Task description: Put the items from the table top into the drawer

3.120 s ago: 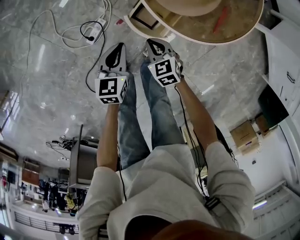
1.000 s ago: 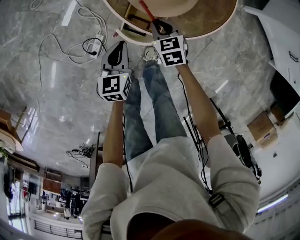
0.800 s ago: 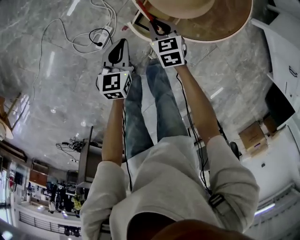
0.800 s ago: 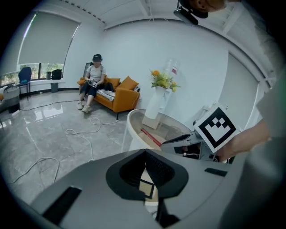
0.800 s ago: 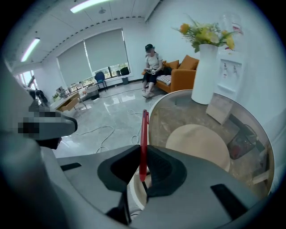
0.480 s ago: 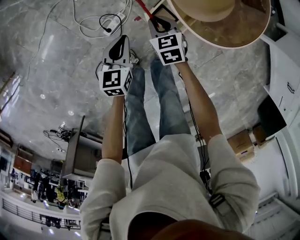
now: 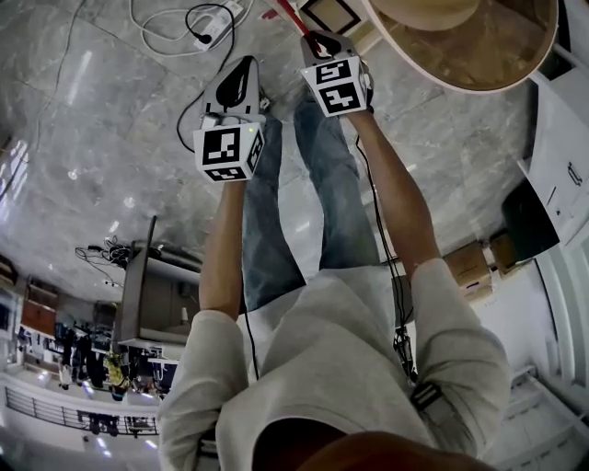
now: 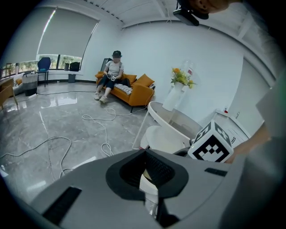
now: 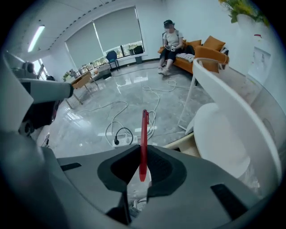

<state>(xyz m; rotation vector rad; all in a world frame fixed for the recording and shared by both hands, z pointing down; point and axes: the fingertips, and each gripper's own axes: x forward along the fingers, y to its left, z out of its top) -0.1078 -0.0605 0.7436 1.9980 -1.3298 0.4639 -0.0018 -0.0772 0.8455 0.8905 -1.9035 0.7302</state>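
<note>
Right gripper [image 9: 142,157]: jaws clamped on red pen [image 9: 144,134], held near its lower tip; most of shaft stands free above jaws.
Left gripper [image 8: 144,156]: jaws together, empty.
Risk: pen pivots or slips in the thin grip and drops to floor [image 7: 110,110] short of drawer [image 7: 333,14].
Risk: long free end knocks drawer wall or table [image 7: 479,64] edge.
</note>
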